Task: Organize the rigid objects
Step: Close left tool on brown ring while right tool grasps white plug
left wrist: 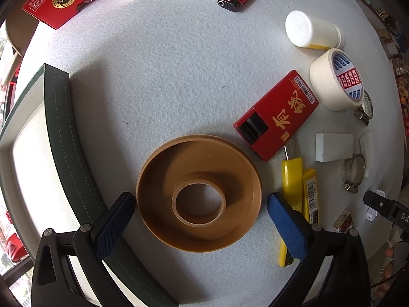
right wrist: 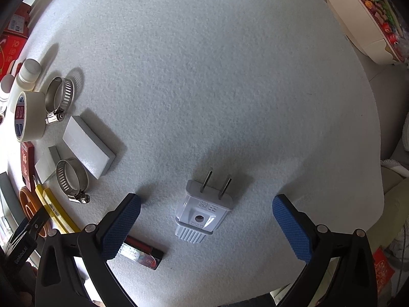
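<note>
Between the wide-open fingers of our left gripper [left wrist: 200,221], ungrasped, lies a brown plastic spool [left wrist: 199,193] on white felt [left wrist: 179,76], a dark-edged tray [left wrist: 61,117] just left. Our right gripper [right wrist: 205,223], equally wide, brackets a white plug [right wrist: 203,211], untouched. We count two hose clamps [right wrist: 72,179], two yellow cutters [left wrist: 291,176].

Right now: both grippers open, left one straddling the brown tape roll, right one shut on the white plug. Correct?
Not quite. The right gripper is open too: in the right wrist view the white plug lies untouched between its spread fingers. The left gripper is open around the brown tape roll, as you said.
</note>
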`<state>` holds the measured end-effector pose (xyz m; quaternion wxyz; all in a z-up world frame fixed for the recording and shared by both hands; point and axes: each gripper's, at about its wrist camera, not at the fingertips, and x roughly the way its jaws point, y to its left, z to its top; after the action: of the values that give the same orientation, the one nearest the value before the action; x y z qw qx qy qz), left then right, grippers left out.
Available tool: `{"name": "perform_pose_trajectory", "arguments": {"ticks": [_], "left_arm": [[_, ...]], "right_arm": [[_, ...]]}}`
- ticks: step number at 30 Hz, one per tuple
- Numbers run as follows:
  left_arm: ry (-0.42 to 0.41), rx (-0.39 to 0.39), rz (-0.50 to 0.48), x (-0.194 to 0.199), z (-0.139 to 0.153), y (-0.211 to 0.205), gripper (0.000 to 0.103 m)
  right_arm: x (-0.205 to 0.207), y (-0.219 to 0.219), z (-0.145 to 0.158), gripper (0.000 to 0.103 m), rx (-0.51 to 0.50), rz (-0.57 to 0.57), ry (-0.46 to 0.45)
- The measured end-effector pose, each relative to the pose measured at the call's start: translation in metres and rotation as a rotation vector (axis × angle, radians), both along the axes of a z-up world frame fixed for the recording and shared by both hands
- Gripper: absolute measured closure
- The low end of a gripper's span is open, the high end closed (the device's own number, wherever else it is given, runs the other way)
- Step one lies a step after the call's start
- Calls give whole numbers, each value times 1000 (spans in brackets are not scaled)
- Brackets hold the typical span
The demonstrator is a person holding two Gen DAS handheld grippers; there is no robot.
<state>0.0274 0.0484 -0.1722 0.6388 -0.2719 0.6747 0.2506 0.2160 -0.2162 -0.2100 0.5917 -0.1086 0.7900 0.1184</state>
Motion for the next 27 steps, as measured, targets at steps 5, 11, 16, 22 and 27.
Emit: {"name": "perform_pose_trajectory", "arguments": {"ticks": [5, 11, 16, 22, 27], "left_arm": [[23, -10, 5, 0, 8, 5, 2], [31, 22, -45, 8, 19, -6, 14], [52, 66, -52, 3, 23, -12, 14], [-21, 58, -83, -4, 44, -25, 14], [-66, 34, -100, -11, 60, -37, 14]], "right_arm": [[-7, 0, 5, 7, 33, 10, 14], [-20, 17, 27, 63, 55, 102, -17], [-33, 18, 37, 63, 72, 139, -17], [-39, -2, 56, 63, 101, 147, -26], [-67, -7, 89, 63, 139, 174, -53]]}}
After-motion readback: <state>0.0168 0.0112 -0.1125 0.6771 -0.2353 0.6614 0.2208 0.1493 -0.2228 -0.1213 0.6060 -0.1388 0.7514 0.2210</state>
